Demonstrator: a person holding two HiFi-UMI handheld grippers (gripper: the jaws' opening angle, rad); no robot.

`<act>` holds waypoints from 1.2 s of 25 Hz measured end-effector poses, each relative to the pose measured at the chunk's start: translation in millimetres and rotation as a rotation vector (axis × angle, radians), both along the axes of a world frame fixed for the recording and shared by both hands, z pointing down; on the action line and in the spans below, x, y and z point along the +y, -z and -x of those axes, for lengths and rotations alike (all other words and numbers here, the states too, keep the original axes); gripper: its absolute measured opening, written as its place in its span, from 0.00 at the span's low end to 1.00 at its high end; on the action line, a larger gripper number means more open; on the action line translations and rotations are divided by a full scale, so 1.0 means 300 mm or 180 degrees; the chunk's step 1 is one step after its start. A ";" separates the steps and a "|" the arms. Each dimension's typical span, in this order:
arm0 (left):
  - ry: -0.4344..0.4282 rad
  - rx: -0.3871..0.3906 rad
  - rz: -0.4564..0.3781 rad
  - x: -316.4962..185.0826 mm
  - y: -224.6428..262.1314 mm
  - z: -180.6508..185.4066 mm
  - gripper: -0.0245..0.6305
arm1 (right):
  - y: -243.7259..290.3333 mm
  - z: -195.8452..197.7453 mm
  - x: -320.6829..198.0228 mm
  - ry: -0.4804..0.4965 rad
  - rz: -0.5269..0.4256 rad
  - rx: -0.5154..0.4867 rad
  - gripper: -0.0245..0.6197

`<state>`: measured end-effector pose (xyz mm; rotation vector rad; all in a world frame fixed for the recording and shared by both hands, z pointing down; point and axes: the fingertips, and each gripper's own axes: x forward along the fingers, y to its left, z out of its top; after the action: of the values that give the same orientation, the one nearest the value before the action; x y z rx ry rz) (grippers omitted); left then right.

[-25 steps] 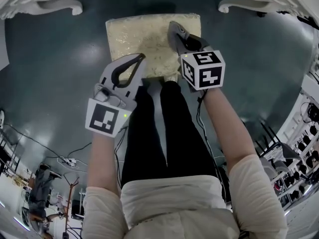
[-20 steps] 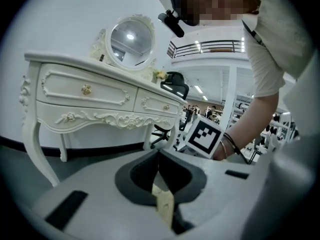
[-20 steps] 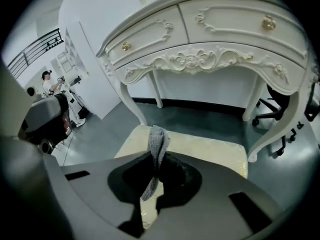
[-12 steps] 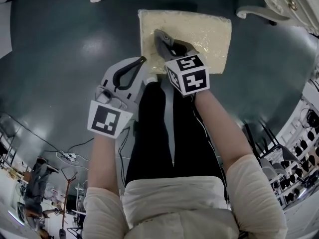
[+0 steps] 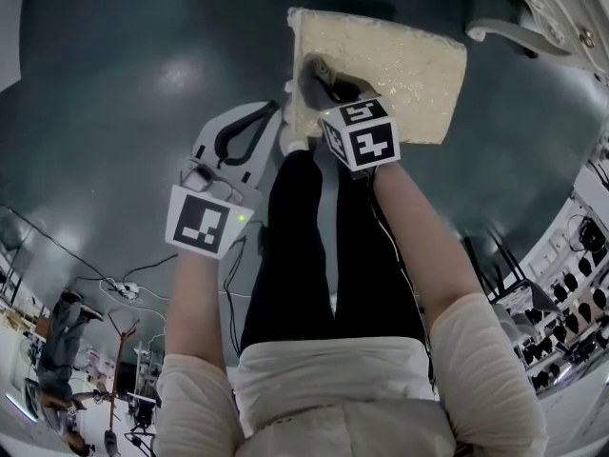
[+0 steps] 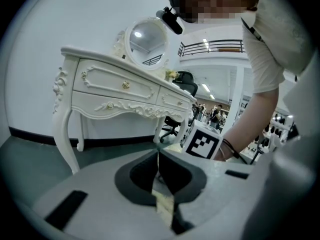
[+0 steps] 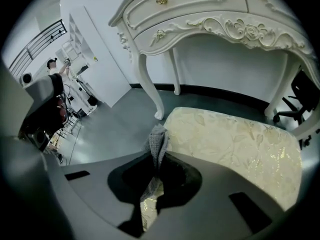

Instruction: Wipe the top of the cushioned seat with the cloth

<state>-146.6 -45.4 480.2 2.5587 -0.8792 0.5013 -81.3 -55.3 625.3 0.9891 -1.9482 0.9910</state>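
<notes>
The cushioned seat point(image 5: 400, 60) is a cream, leaf-patterned pad low on the dark floor, at the upper right of the head view. My right gripper point(image 5: 314, 72) rests over its left edge, shut on a grey knitted cloth point(image 7: 157, 143) that pokes out past the fingertips onto the cushion point(image 7: 235, 149). My left gripper point(image 5: 274, 110) hangs just left of the seat, off the cushion, above the floor. Its jaws point(image 6: 158, 153) are pressed together with nothing between them. The right gripper's marker cube point(image 6: 202, 143) shows beyond it.
A white carved dressing table point(image 7: 210, 19) stands just behind the seat, its curved legs point(image 7: 150, 84) near the cushion's far corners. The person's dark-trousered legs point(image 5: 314, 255) are directly below the grippers. Cables point(image 5: 124, 288) lie on the floor at the left.
My right gripper, with the cloth, has travelled from the cushion's right part across to its left edge. The left gripper has stayed beside the seat, still shut.
</notes>
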 end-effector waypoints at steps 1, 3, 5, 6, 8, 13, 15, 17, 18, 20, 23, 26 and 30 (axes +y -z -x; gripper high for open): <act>-0.0008 0.0000 -0.0007 0.004 -0.002 -0.007 0.04 | 0.001 -0.006 0.000 0.0009 -0.0001 -0.0018 0.08; -0.0050 -0.0023 -0.0017 0.013 -0.006 -0.034 0.04 | 0.004 -0.027 0.000 0.0039 -0.0006 -0.0027 0.08; -0.0086 -0.0041 -0.0001 0.018 -0.014 -0.063 0.04 | 0.005 -0.054 -0.006 0.0056 -0.0013 -0.0018 0.08; -0.0088 -0.0034 0.0010 0.019 -0.020 -0.073 0.04 | 0.003 -0.064 -0.009 0.0049 -0.0016 -0.0020 0.08; -0.0097 -0.0027 0.0025 0.022 -0.033 -0.089 0.04 | -0.002 -0.079 -0.011 0.0026 -0.0023 -0.0032 0.08; -0.0214 -0.0098 0.0024 0.043 -0.050 -0.169 0.04 | -0.004 -0.165 -0.002 -0.0024 -0.0064 -0.0037 0.08; -0.0237 -0.0125 0.0008 0.048 -0.048 -0.201 0.04 | -0.004 -0.201 0.004 -0.0049 -0.0063 -0.0040 0.08; -0.0244 -0.0157 -0.0012 0.052 -0.045 -0.234 0.04 | -0.004 -0.238 0.011 -0.0080 -0.0050 -0.0035 0.08; -0.0242 -0.0162 -0.0010 0.053 -0.043 -0.251 0.04 | -0.003 -0.257 0.014 -0.0096 -0.0044 -0.0032 0.08; -0.0240 -0.0151 0.0010 0.054 -0.040 -0.285 0.04 | 0.000 -0.293 0.018 -0.0124 -0.0041 -0.0034 0.08; -0.0273 -0.0157 0.0008 0.058 -0.046 -0.343 0.04 | -0.006 -0.353 0.024 -0.0152 -0.0043 -0.0039 0.08; -0.0304 -0.0169 0.0002 0.073 -0.052 -0.406 0.04 | -0.013 -0.419 0.038 -0.0158 -0.0046 -0.0038 0.08; -0.0360 -0.0160 -0.0017 0.085 -0.052 -0.491 0.04 | -0.014 -0.508 0.051 -0.0169 -0.0051 0.0000 0.08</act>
<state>0.7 -19.9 495.9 2.6218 -0.7562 0.5999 71.0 -40.1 629.5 1.0546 -1.9417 1.0063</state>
